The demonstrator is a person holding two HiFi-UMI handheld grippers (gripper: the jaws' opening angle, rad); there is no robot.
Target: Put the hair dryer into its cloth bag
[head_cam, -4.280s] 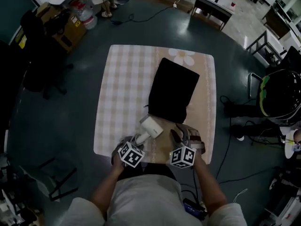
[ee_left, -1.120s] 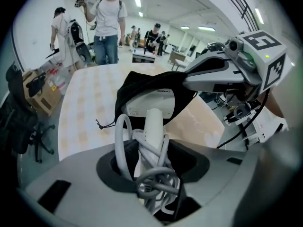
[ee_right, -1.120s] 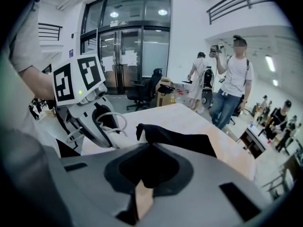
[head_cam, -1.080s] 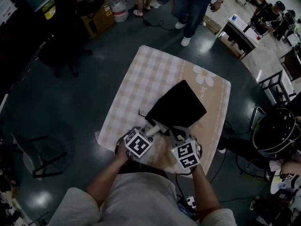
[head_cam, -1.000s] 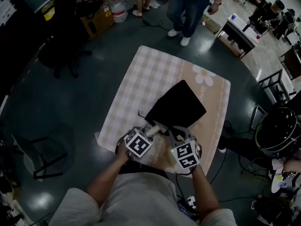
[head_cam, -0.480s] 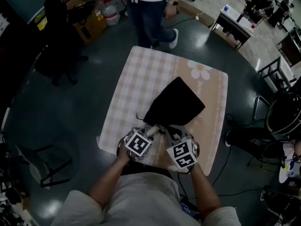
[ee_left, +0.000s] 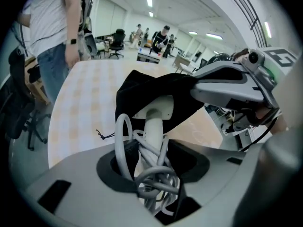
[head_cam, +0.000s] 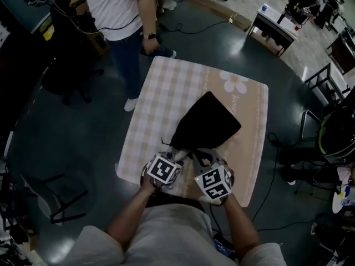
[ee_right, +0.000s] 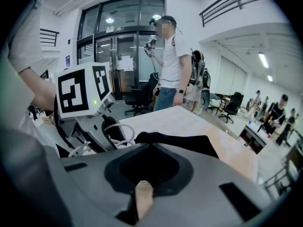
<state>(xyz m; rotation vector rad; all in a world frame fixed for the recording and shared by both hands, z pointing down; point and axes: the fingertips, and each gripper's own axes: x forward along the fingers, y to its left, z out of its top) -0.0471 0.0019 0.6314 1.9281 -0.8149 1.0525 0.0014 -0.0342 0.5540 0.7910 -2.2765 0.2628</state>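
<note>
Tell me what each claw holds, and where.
Left claw: dryer, by its cord-wrapped handle. Right claw: bag, by its mouth edge.

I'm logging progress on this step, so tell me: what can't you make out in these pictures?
Left gripper view: the hair dryer head is hidden inside the cloth bag.
Head view: the bag's mouth is covered by the left gripper and right gripper.
Right gripper view: the dryer handle is behind the left gripper; only cord shows.

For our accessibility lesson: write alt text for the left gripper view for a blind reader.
The left gripper clamps the cord-wrapped handle of a white hair dryer, whose head sits inside a black cloth bag. The right gripper holds the bag's mouth.
</note>
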